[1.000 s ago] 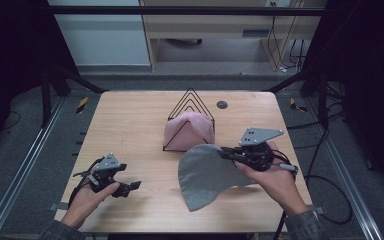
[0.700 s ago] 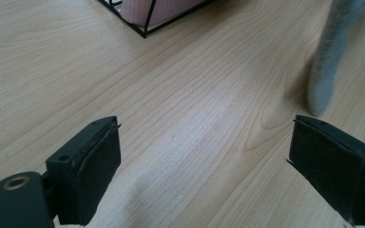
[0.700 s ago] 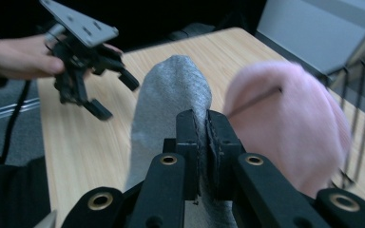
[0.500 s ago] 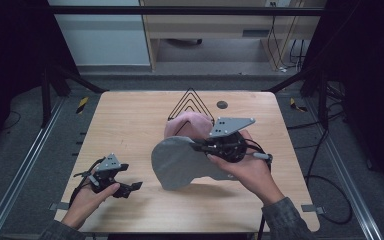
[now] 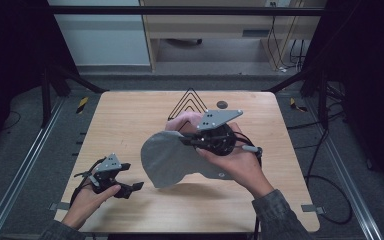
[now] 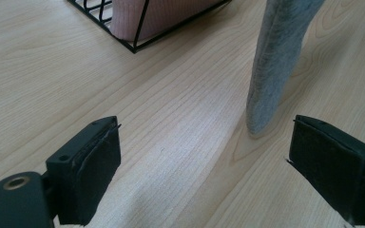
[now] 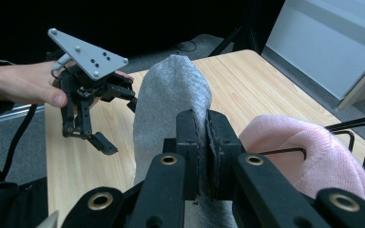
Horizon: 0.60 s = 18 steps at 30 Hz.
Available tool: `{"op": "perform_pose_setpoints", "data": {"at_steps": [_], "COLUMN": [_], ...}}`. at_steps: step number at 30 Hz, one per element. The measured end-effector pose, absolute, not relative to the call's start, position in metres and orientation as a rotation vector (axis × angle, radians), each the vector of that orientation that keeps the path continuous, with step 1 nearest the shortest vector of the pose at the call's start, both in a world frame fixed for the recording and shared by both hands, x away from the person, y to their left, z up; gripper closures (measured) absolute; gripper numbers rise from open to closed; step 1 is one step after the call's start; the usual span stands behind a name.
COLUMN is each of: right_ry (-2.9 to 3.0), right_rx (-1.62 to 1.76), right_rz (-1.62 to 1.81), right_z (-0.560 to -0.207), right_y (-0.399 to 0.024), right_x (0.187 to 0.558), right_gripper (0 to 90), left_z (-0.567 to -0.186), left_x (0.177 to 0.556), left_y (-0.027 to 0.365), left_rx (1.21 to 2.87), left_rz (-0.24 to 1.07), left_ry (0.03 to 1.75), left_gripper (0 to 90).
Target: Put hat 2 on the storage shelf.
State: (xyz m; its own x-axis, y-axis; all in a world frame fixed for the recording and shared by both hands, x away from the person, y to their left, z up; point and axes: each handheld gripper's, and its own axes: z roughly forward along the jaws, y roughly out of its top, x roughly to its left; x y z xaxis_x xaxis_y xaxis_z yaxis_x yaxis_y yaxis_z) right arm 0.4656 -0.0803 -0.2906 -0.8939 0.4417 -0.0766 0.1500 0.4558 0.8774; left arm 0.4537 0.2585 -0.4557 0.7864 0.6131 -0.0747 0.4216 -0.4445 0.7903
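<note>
A pale wooden table (image 5: 130, 130) stands on a dark floor, with black frame rails at either side and a wooden desk behind. Near its far edge sits a black wire rack (image 5: 189, 100) holding a pink hat (image 7: 309, 147), with a small dark disc (image 5: 222, 104) beside it. The right gripper (image 5: 187, 141) pinches a grey hat (image 5: 167, 160), held just in front of the rack. The left gripper (image 5: 130, 187) rests with jaws spread, holding nothing.
</note>
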Motion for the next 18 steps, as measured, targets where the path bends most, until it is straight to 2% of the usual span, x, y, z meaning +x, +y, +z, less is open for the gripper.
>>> {"op": "perform_pose_setpoints", "data": {"at_steps": [18], "right_ry": [2.399], "right_rx": [0.505], "right_rz": [1.425], "right_z": [-0.281], "right_y": [-0.073], "right_x": [0.469], "right_gripper": [85.1], "left_z": [-0.439], "left_x": [0.456], "left_y": [0.243], "left_rx": [2.067], "left_rz": [0.292], "left_ry": [0.725], "left_gripper": [11.5]}}
